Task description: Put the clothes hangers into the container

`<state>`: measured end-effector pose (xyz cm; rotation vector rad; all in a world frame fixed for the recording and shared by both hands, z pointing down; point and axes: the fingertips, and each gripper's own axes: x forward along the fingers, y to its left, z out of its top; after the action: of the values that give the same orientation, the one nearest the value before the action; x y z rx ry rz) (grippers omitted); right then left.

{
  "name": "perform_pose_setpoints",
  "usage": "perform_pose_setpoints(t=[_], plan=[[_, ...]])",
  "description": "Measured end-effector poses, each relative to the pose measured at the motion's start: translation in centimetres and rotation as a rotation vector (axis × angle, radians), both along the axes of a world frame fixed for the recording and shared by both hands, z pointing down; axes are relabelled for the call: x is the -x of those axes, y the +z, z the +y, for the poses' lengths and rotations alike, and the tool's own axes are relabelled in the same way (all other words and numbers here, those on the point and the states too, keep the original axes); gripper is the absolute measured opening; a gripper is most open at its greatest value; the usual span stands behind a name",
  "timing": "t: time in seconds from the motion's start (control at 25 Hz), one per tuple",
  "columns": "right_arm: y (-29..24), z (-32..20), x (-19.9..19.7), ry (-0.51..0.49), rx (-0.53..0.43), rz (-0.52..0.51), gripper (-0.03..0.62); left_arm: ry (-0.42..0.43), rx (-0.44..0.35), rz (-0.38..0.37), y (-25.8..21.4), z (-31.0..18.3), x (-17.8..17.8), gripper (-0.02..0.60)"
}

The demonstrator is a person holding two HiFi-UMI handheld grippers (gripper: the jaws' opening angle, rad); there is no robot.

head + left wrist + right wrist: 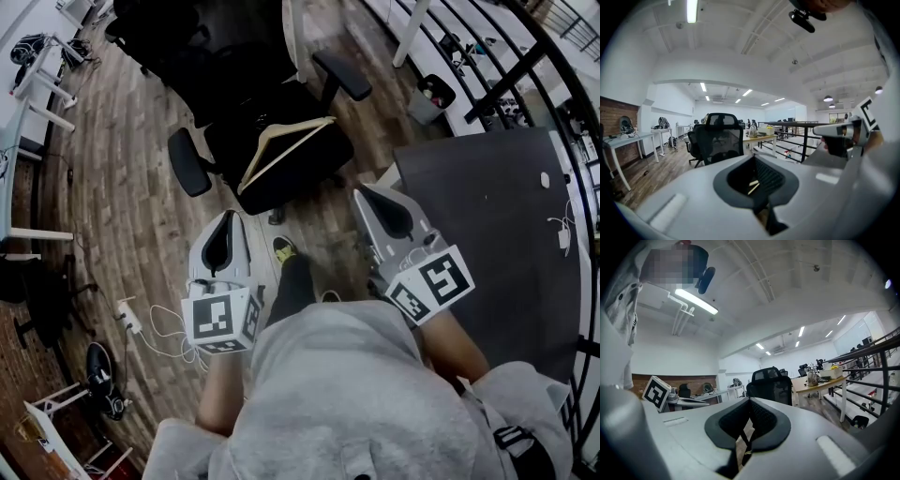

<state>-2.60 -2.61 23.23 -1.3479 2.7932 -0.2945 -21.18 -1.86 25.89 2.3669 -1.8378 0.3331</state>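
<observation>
A wooden clothes hanger (281,148) lies across the seat of a black office chair (309,169) ahead of me. My left gripper (228,217) is held above the wooden floor, short of the chair and to its left. My right gripper (367,191) is level with it, near the chair's right side. Both point toward the chair, jaws together, nothing between them. In the left gripper view the left gripper (757,186) faces the chair's mesh back (717,136). The right gripper (746,430) faces the same chair (771,385) in the right gripper view. No container for hangers is identifiable.
A dark table (487,216) stands at the right, beside a black railing (525,56). A small grey bin (431,98) sits by the railing. A power strip with white cables (131,319) lies on the floor at the left. White desk legs (37,103) stand at the far left.
</observation>
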Motion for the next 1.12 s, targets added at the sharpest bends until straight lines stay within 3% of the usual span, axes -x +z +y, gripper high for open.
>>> perform_pose_setpoints(t=[0.44,1.12], plan=[[-0.1,-9.8,5.3,0.018,0.036,0.041,-0.003,0.022,0.055,0.047,0.5,-9.7,5.4,0.011],[0.9,-18.4,12.7,0.035,0.066,0.155,-0.003,0.058,0.104,0.109,2.7,-19.2,12.6,0.011]])
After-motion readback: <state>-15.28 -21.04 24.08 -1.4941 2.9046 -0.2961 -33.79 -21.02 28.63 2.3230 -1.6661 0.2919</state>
